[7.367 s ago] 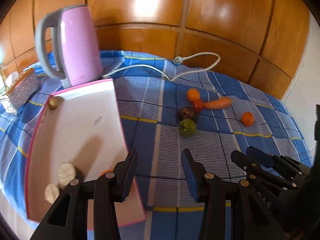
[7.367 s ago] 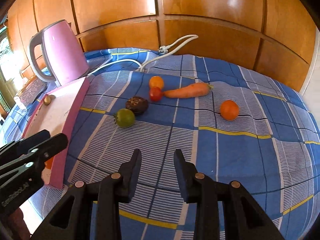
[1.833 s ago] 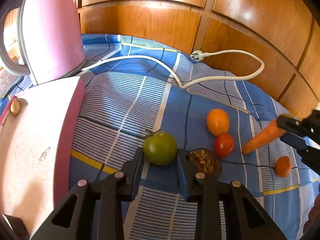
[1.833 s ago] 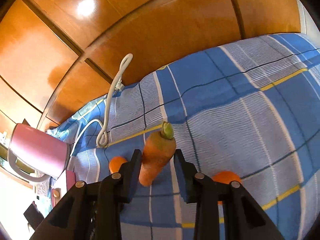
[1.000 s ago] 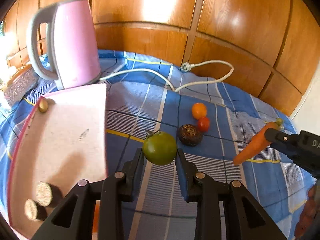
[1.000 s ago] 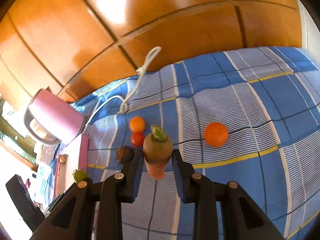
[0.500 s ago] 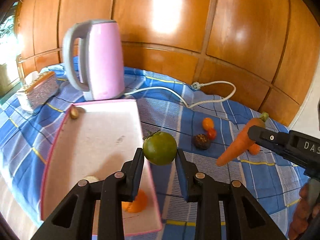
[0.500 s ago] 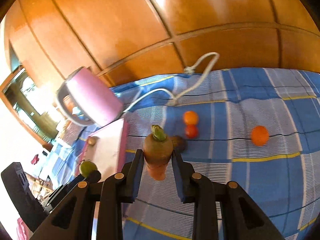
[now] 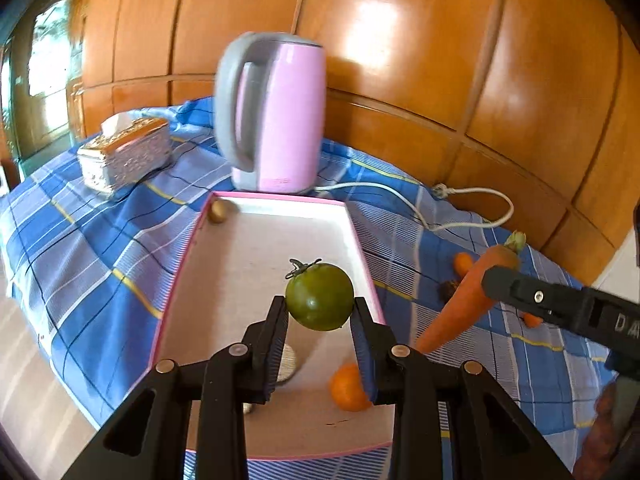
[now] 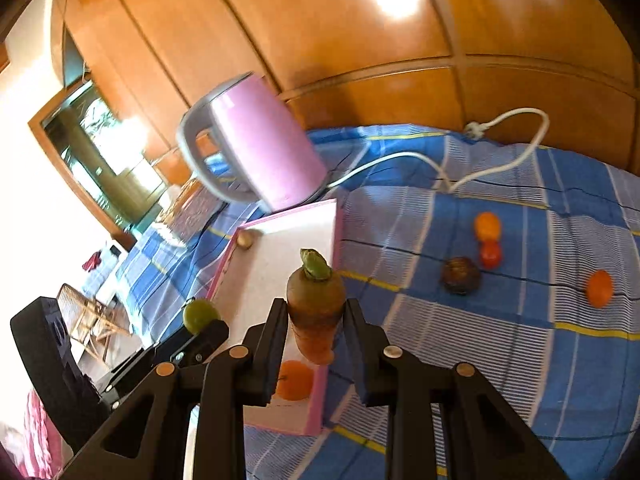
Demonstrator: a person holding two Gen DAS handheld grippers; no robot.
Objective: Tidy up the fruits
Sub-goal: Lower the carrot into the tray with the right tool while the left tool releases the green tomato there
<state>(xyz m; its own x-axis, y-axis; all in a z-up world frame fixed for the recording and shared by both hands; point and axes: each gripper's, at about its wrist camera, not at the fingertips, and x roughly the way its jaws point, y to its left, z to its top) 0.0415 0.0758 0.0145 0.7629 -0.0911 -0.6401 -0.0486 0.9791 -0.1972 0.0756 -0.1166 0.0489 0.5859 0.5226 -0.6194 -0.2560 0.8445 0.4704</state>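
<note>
Lying over the tabletop: a blue checked cloth, glossy wooden panelling behind. Standing at the back: a smooth pink kettle, white cord trailing. Left gripper clamping a round green tomato above the pink-rimmed tray; right gripper squeezing a tapered carrot over the tray's edge. Showing only from the left wrist: an embossed tissue box. Showing clearly only from the right wrist: loose fruits resting on the cloth, a window.

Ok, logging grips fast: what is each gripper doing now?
Left gripper: shut on the green tomato.
Right gripper: shut on the carrot.
</note>
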